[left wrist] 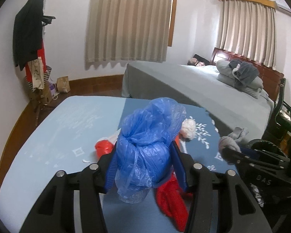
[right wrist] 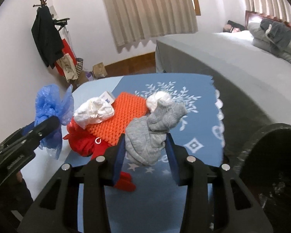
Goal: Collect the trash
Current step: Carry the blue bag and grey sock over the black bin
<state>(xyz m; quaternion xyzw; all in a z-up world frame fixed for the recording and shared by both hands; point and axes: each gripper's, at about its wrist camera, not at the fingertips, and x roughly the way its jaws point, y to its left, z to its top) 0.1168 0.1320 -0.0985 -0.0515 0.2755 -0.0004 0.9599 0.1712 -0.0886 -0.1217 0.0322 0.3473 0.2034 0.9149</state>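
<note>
My left gripper (left wrist: 144, 161) is shut on a crumpled blue plastic bag (left wrist: 149, 136) and holds it above the blue cloth; the bag also shows in the right wrist view (right wrist: 50, 108). My right gripper (right wrist: 145, 151) is shut on a bundle of grey knit cloth (right wrist: 151, 136), which also shows at the right of the left wrist view (left wrist: 230, 139). On the table lie a white crumpled bag (right wrist: 95, 112), an orange mesh pad (right wrist: 122, 114), a red fabric piece (right wrist: 83, 143), a white fluffy ball (right wrist: 157, 98) and a small white box (right wrist: 107, 97).
The table carries a blue patterned cloth (right wrist: 196, 104). A bed with grey sheet (right wrist: 232, 62) stands to the right. A dark round bin (right wrist: 271, 167) sits at the right. A coat stand with clothes and bags (right wrist: 46, 36) stands in the far left corner.
</note>
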